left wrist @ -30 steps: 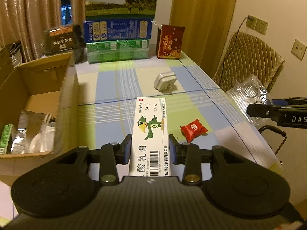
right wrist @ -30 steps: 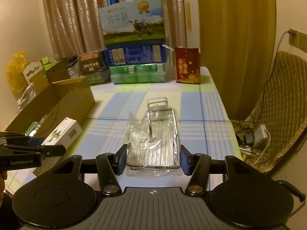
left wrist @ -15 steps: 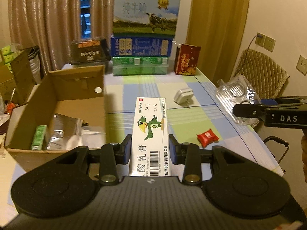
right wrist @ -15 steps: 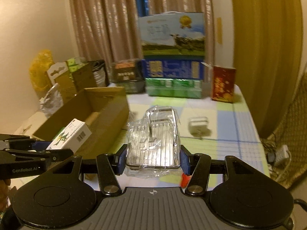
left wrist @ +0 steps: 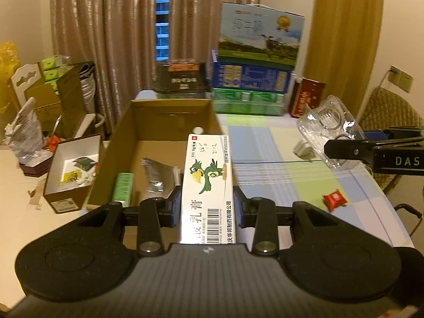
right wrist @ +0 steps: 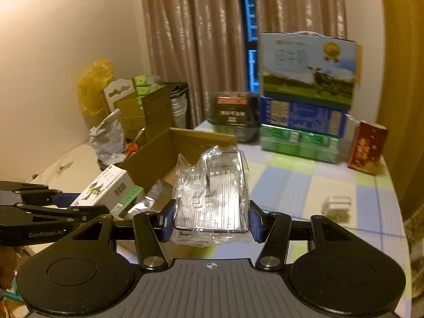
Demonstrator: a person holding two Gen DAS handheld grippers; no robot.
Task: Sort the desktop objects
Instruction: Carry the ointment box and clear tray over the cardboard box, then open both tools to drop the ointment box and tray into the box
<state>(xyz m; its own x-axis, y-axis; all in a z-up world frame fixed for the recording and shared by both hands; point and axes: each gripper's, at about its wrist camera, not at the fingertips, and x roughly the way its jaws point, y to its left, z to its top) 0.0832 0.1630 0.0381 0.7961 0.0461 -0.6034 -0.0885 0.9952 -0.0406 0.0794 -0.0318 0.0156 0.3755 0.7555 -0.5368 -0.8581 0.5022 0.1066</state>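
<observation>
My left gripper [left wrist: 207, 208] is shut on a white ointment box with a green parrot [left wrist: 208, 177], held above the near edge of the open cardboard box [left wrist: 169, 122]. My right gripper [right wrist: 210, 218] is shut on a clear plastic-wrapped metal rack [right wrist: 212, 193], held over the table beside the cardboard box [right wrist: 185, 137]. The ointment box [right wrist: 106, 188] and left gripper [right wrist: 39, 212] show at the left of the right wrist view. The rack [left wrist: 326, 124] and right gripper also show at the right of the left wrist view. A red candy [left wrist: 335, 198] and a white plug adapter [right wrist: 336, 206] lie on the checked tablecloth.
The cardboard box holds a green packet [left wrist: 123, 185] and a silver foil bag [left wrist: 159, 177]. Stacked milk cartons [left wrist: 254, 79], a dark box [left wrist: 180, 82] and a red box [left wrist: 307, 98] stand at the table's back. A small open box [left wrist: 71, 175] sits left on a lower surface.
Both grippers have swung left with their loads. The ointment box is now over the cardboard box instead of the tablecloth, and the rack has moved closer to the box.
</observation>
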